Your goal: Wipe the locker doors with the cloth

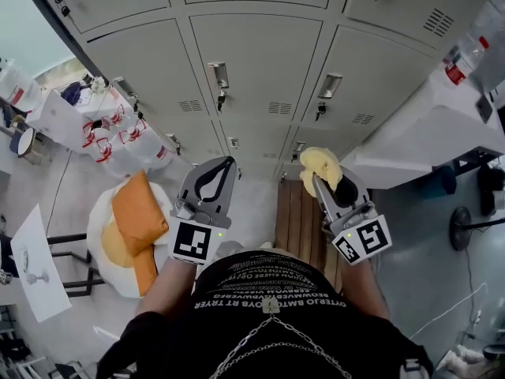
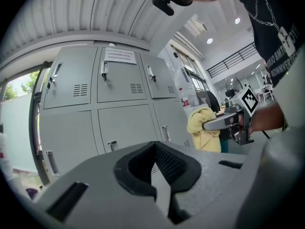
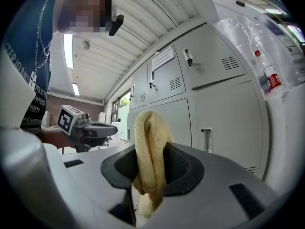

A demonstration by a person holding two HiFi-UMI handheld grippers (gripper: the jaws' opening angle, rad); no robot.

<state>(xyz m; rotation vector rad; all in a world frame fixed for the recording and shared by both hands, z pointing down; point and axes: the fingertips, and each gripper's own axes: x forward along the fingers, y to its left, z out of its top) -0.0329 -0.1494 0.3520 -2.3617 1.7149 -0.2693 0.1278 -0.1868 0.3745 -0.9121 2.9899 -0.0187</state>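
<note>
My right tool is clenched on the yellow cloth, which stands bunched out of the jaws in a thick fold, with a tail hanging below them. My left tool has its jaws closed together on nothing and is held beside the other, low in front of me. Both point at the grey locker doors, with the bottom row nearest. The cloth looks just short of the metal, though I cannot tell for certain whether it touches. As I judge it, the wiping is at its start, so the thing now is to bring the bunched top of the cloth flat against a door panel. I should press enough that the fold spreads, but not so hard that the jaw tips scrape the paint. I would work one door at a time in overlapping strokes, top to bottom. I would go gently round the latch handle and the vent slots, where the cloth could snag and pull free. The left tool is best held clear of the stroke.
</note>
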